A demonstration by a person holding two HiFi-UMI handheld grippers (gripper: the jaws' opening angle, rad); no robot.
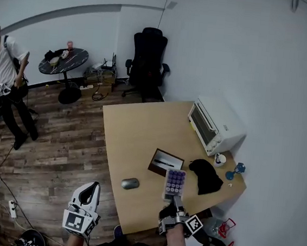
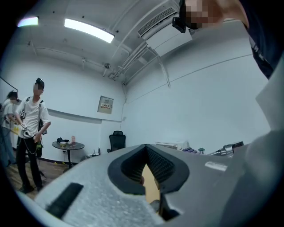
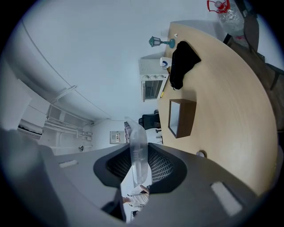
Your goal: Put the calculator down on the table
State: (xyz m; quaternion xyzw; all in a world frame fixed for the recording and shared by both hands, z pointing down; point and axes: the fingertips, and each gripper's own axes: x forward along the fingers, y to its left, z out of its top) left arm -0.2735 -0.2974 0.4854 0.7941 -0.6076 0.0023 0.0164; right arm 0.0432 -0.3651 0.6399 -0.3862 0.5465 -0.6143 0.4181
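Observation:
The calculator [image 1: 174, 183], with rows of purple keys, is held above the near end of the wooden table [image 1: 136, 129]. My right gripper [image 1: 174, 200] is shut on its near edge. In the right gripper view the calculator [image 3: 137, 150] stands edge-on between the dark pads [image 3: 162, 166], its clear casing sticking out past the jaws of the right gripper [image 3: 138, 167]. My left gripper [image 1: 87, 196] hangs over the floor to the left of the table, shut with nothing in it. Its pads [image 2: 159, 166] meet at the tip in the left gripper view [image 2: 145, 177].
On the table lie a grey mouse [image 1: 130, 183], a brown framed board [image 1: 165, 162], a black cloth [image 1: 205, 175], a white toaster oven [image 1: 213, 124], a cup [image 1: 220, 159] and a small blue lamp [image 1: 234, 171]. A black office chair [image 1: 147, 64] stands behind. A person [image 1: 4, 87] stands far left.

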